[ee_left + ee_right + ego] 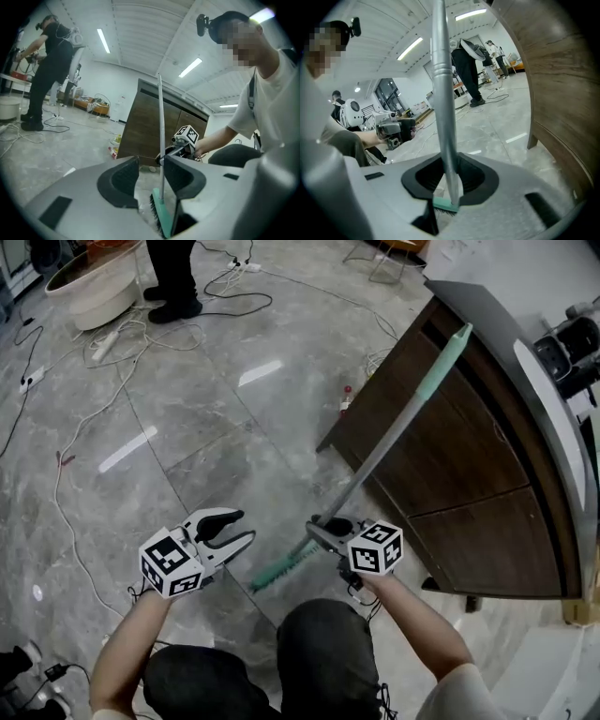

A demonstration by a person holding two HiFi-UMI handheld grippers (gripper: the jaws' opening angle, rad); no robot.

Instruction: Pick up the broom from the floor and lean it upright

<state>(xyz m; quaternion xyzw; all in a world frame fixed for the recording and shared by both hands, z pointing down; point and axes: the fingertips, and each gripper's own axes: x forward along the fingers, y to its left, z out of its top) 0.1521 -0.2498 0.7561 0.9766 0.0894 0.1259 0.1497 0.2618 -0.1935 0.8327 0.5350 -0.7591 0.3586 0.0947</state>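
Broom (394,432): slanted, head low and near, handle tip far right at the cabinet (469,474); contact unclear.
Right gripper (319,529): clamped on the shaft just above the head, probably to lever it upright.
Left gripper (242,525): jaws wide, empty, left of the head, free to steady.

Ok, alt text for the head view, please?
The right gripper clamps a broom low on its handle, the pole slanting up towards a dark wooden cabinet. The left gripper hangs open beside it, over a grey marble floor.
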